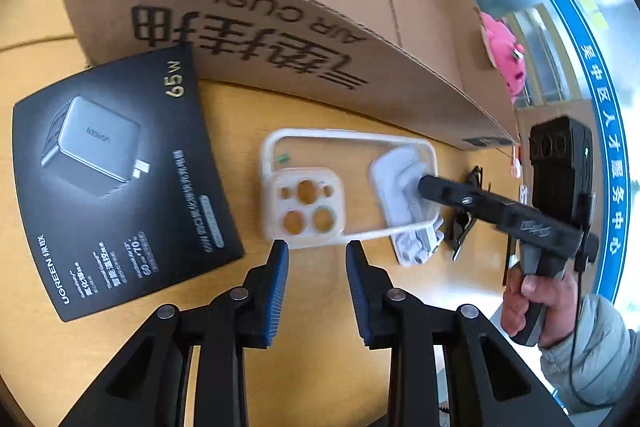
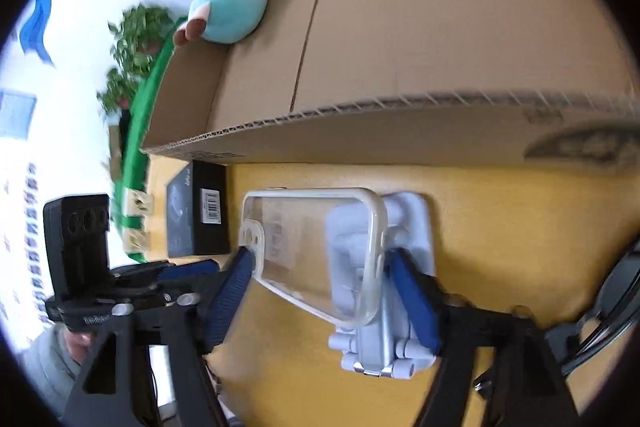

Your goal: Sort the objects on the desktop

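A clear phone case lies on the wooden table. Its camera cutouts face left and its right end rests on a white folding stand. My left gripper hovers at the case's near long edge, its jaws a narrow gap apart with nothing between the blue pads. My right gripper reaches over the case's right end. Its fingers stand apart on either side of the case and stand, and I see no pad pressing on either.
A large open cardboard box stands right behind the case, with a teal plush toy at its back. A black charger box lies to the left. A black object lies right of the stand. A hand holds the right gripper.
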Demonstrator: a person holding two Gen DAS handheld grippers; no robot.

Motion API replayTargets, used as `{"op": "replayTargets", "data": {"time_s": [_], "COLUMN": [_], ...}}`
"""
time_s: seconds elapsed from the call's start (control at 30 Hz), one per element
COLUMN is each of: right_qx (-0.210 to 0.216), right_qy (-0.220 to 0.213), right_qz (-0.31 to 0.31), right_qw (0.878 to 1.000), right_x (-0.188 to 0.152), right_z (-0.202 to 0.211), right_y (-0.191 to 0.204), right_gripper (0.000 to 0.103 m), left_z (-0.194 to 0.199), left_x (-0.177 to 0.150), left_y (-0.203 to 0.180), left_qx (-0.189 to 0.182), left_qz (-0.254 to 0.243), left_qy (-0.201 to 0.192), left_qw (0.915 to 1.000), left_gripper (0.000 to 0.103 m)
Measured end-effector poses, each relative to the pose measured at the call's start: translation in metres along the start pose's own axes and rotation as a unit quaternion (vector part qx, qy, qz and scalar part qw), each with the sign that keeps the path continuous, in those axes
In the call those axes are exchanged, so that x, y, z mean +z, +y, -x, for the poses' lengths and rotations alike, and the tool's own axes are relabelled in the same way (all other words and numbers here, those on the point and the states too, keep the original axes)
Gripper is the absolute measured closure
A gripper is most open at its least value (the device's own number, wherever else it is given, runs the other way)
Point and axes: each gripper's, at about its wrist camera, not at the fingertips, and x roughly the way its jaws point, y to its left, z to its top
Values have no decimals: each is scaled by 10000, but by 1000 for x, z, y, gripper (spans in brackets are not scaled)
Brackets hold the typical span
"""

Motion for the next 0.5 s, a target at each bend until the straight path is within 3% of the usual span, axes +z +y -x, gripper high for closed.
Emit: {"op": "replayTargets", "data": {"time_s": [0.1,0.13,0.27,0.37,0.47,0.5], "right_qx": [49,-15,298,363,268,337], "right_qy": [-22,-60,-343,-159,-41,-52], "right_qz": [76,191,565,942,596,304], "right_qw": [10000,9998,9974,9948,9979,9990], "right_x": [-6,-9,-21,-30,-28,-27], "right_z": [3,7,25,19,9,8], "right_y": [2,7,29,44,35,26], "right_gripper": [89,99,99,99,94,75], "left_z": [1,2,6,12,17,19], "left_x": [-1,-1,-3,-6,-9,-10], "left_y": [-6,-8,-8,-5,1,2], "left_qx": [-51,-60,-174,-256,-163,-137], "left_qz": [-99,-151,-202,-203,-160,-141], "left_qy": [-60,-68,-52,-72,-47,-62], "left_qw": [9999,9998,9996,9994,9997,9998], "left_gripper": [73,73,73,73,68,64]}}
